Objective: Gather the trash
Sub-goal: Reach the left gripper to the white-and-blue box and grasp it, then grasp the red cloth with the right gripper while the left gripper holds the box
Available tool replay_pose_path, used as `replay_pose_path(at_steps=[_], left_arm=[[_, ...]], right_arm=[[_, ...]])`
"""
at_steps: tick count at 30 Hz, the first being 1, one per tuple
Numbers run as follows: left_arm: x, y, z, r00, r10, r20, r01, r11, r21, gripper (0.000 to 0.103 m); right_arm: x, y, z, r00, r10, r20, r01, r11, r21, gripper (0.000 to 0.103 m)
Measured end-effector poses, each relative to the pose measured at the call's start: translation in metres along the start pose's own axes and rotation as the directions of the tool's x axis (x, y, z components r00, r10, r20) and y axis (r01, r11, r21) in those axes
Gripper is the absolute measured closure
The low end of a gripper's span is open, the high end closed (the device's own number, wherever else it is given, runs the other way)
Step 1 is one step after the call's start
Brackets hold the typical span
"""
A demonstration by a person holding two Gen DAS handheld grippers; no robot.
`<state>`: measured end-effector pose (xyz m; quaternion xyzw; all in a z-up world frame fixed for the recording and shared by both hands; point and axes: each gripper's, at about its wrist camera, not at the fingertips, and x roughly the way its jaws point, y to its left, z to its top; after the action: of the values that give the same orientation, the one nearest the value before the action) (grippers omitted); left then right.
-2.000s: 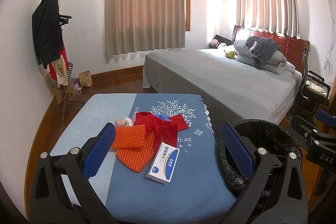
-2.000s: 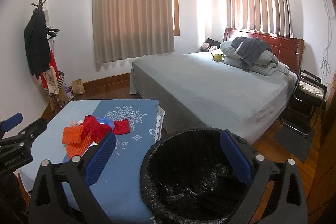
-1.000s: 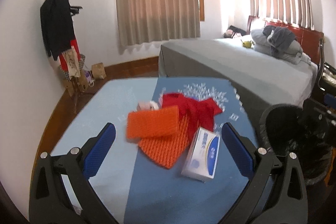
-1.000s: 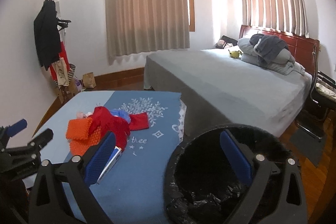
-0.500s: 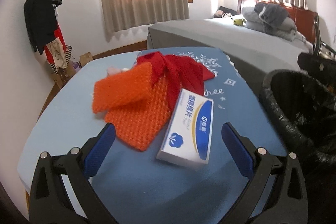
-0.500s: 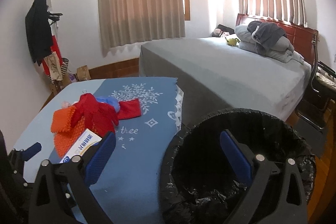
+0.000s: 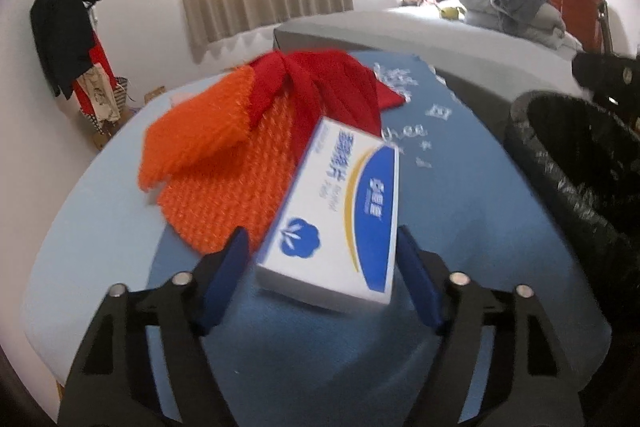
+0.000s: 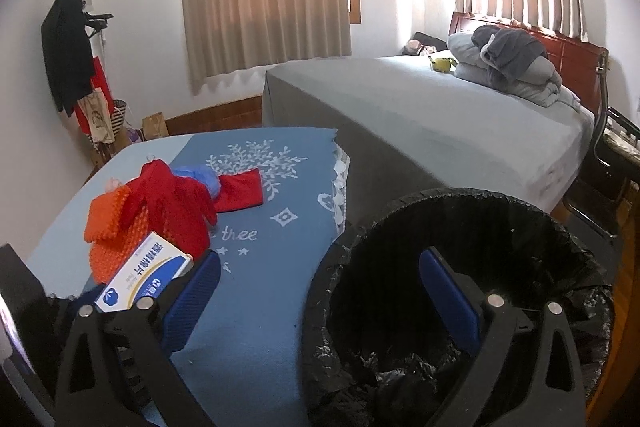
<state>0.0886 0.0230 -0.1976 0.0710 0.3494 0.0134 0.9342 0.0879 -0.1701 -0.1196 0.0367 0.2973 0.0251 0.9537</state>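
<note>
The left hand-held gripper point(image 7: 320, 275), jaws just closing astride the white-and-blue box point(image 7: 340, 211) without clearly pinching it, may snag the orange mesh point(image 7: 216, 163) underneath.

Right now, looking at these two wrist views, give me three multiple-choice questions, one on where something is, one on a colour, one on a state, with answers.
1. Where does the white and blue box lie?
A. inside the trash bin
B. between the left tool's fingers, partly on the orange knit piece
C. on the bed

2. What colour is the liner of the trash bin?
A. white
B. green
C. black

3. How does the right tool stand?
A. open, holding nothing
C. shut on the red cloth
B. shut on the bin rim

Answers:
1 B: the left tool has a blue pad on each side of the box's near end, and its far end rests on the orange knit piece.
2 C: crinkled black plastic covers the rim.
3 A: its fingers stand wide apart with only the bin and tablecloth behind them.
</note>
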Motion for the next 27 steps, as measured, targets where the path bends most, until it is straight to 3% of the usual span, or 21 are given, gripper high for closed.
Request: replay_pose_path(at_steps=[3,5,16,21,27], left_arm=[[0.006,0.003,-0.003,0.999,-0.025,-0.033,0.024,1.000,-0.018,0.042],[0.004,0.006,-0.004,0.999,-0.040,-0.030,0.039,0.999,-0.036,0.042],[-0.025,0.022,0.012,0.996,-0.048,0.069,0.053,0.996,-0.073,0.043],[-0.010,0.022,0.007,0.999,-0.044,0.007,0.045,0.997,-0.059,0.042],[-0.004,0.017,0.008,0.999,-0.041,-0.004,0.040,0.999,-0.034,0.031]], right_arm=[[0.001,0.002,0.000,1.000,0.001,-0.004,-0.001,1.000,-0.004,0.006],[0.002,0.002,0.000,1.000,-0.001,-0.004,0.001,1.000,-0.008,0.006],[0.003,0.011,0.005,1.000,0.008,0.001,-0.008,1.000,-0.021,0.006],[0.004,0.015,0.008,1.000,0.012,-0.002,-0.012,0.999,-0.030,0.006],[0.006,0.012,0.007,1.000,0.011,-0.011,-0.011,1.000,-0.027,0.006]])
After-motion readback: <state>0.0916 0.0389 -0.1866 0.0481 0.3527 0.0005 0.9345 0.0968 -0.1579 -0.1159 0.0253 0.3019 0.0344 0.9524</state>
